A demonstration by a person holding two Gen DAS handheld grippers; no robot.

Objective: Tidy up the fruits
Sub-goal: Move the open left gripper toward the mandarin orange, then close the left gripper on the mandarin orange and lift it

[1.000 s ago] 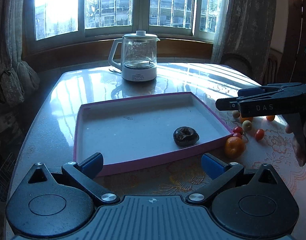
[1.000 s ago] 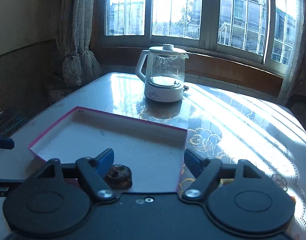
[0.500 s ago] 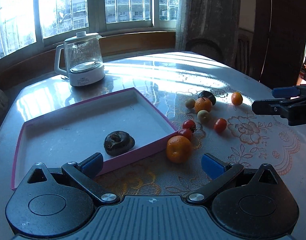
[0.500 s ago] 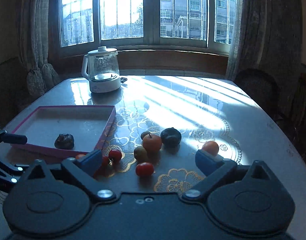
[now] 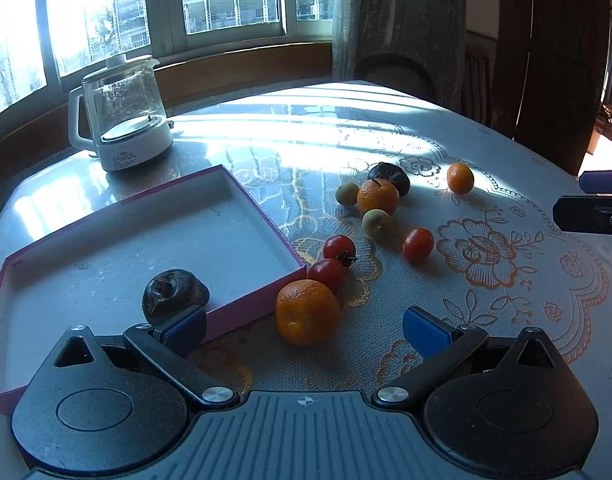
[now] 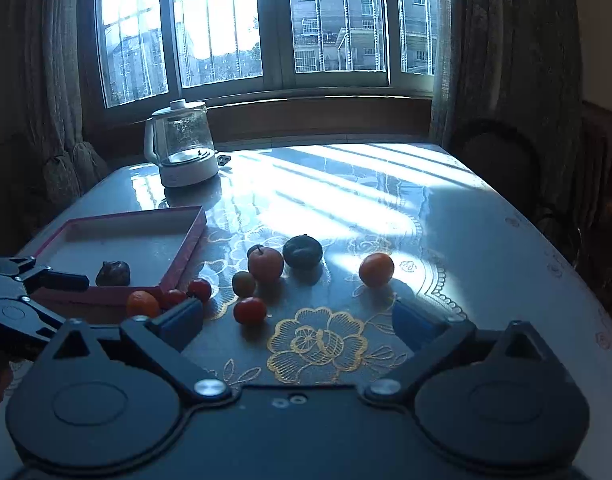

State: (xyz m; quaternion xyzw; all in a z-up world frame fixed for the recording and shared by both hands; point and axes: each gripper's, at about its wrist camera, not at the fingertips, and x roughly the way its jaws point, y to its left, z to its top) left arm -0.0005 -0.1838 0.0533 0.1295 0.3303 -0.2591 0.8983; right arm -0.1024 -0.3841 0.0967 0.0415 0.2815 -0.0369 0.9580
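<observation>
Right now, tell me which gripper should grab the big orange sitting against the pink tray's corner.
Left. The left gripper stands open with the big orange right between its fingertips, beside the pink tray. The right gripper, also open, faces the loose fruit farther out; that orange lies off to its left.

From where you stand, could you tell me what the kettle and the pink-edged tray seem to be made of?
Kettle: clear glass body, see-through with glints; glossy white base and handle, probably plastic. Tray: likely cardboard, thin straight pink walls, matte white floor.
</observation>
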